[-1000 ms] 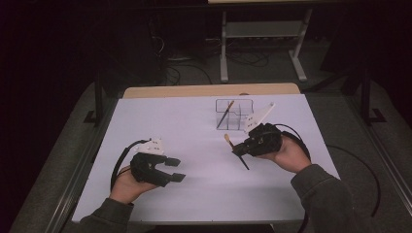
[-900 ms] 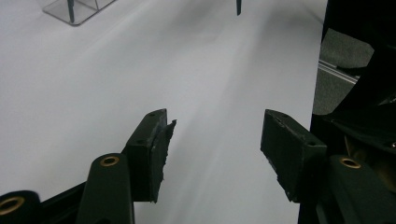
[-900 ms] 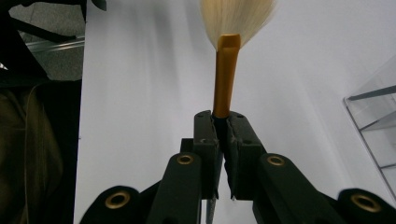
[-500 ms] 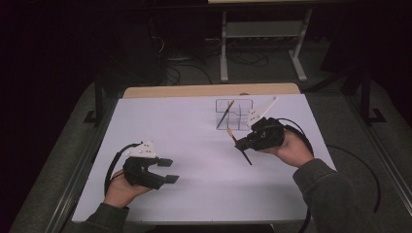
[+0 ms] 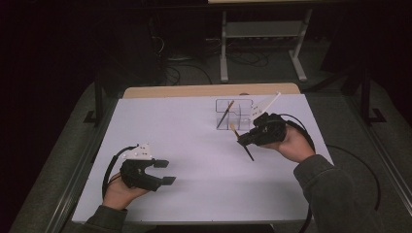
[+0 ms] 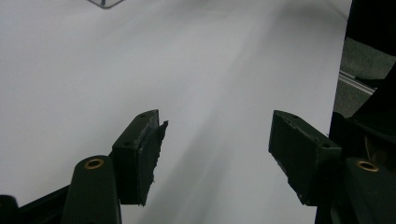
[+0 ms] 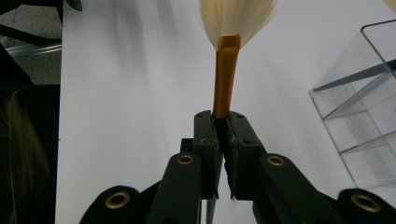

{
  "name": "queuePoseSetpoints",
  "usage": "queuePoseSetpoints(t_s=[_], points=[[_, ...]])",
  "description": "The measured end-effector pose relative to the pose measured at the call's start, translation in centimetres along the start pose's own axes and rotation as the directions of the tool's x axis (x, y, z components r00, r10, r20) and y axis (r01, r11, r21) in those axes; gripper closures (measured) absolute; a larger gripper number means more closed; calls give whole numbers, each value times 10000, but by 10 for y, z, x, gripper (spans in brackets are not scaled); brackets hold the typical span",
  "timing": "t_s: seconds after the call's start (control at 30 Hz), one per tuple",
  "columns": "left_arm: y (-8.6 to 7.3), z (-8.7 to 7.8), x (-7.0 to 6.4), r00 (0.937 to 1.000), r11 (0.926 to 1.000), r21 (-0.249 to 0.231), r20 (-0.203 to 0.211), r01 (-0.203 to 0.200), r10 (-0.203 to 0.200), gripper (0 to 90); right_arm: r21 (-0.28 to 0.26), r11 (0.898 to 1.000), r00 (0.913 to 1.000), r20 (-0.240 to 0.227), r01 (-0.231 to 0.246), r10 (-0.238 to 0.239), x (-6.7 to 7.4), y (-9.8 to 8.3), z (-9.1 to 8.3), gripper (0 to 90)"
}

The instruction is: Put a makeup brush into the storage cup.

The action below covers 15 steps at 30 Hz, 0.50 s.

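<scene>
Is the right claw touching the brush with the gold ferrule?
Touching. In the right gripper view, the right claw is shut on the brush, its two black jaws pressed against the gold ferrule from both sides, with no gap.

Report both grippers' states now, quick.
Left gripper: open, nothing between its jaws, which have just been opening.
Right gripper: shut on the brush.
</scene>
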<state>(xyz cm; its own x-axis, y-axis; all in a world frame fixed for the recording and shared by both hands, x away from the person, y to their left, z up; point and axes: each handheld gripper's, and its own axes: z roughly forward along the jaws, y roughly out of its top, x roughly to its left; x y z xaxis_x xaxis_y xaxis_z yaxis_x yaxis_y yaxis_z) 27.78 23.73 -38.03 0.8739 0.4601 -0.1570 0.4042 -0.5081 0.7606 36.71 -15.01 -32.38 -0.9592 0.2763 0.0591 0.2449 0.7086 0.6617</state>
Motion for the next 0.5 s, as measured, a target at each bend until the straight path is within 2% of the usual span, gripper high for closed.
queuePoseSetpoints(t_s=[0.4,0.43,0.5], points=[[-2,-6,3,9998,9999,-173,-177,2,-5,313,-82,9999,9993,349,-114,117,-20,6,-8,828],[-3,-6,3,9998,9997,-217,-171,63,-66,313,-120,9995,9989,353,-292,296,-20,7,-9,828],[-3,-7,4,9998,9996,-266,-179,31,-36,310,-111,9995,9987,428,-287,291,-24,8,-10,828]])
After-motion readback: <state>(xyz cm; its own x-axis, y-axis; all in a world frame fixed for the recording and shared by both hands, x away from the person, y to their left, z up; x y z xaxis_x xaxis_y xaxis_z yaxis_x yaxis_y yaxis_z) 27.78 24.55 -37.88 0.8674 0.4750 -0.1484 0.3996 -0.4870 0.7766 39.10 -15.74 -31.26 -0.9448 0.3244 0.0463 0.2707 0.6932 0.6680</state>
